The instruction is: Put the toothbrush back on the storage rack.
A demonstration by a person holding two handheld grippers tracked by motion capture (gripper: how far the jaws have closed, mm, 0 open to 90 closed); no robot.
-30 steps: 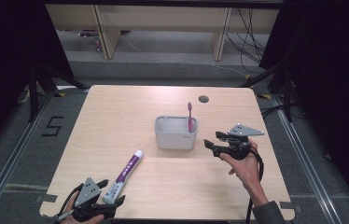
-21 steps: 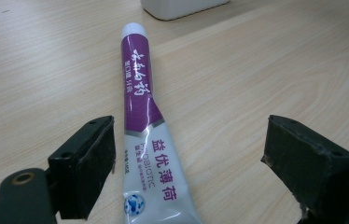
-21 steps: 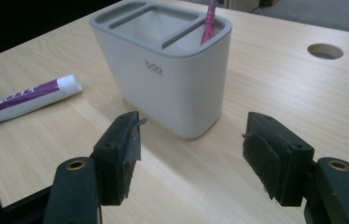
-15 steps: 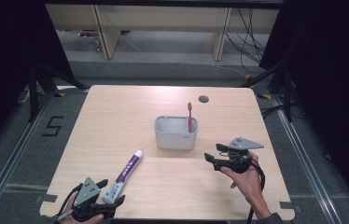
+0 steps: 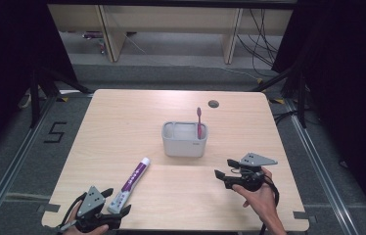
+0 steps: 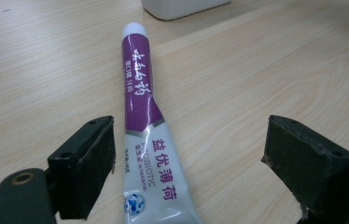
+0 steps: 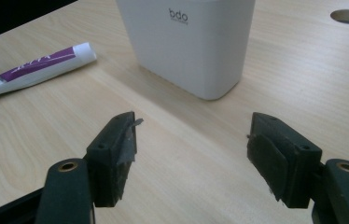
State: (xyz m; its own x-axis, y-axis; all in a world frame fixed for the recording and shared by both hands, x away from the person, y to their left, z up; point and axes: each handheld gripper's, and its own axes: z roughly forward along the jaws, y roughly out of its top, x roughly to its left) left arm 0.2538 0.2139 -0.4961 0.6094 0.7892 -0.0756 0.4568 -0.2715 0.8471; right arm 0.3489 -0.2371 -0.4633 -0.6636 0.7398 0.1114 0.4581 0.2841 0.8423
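Right tongs (image 5: 222, 168) have drawn back from the holder (image 5: 184, 139) over the table (image 5: 122, 122).

A white bin (image 5: 184, 145) with an upright toothbrush (image 5: 199, 122) stands mid-bench (image 5: 122, 112), blocking the centre. The toothpaste tube (image 5: 131, 182) lies at its 7 o'clock, barring that diagonal. Bare wood from 9 through 12 to 5 o'clock gives free passage.

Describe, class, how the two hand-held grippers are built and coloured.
Both the left gripper and the right gripper are black, each with two blocky jaws, dark pads, a grey three-cornered plate on top and a trailing black cable.
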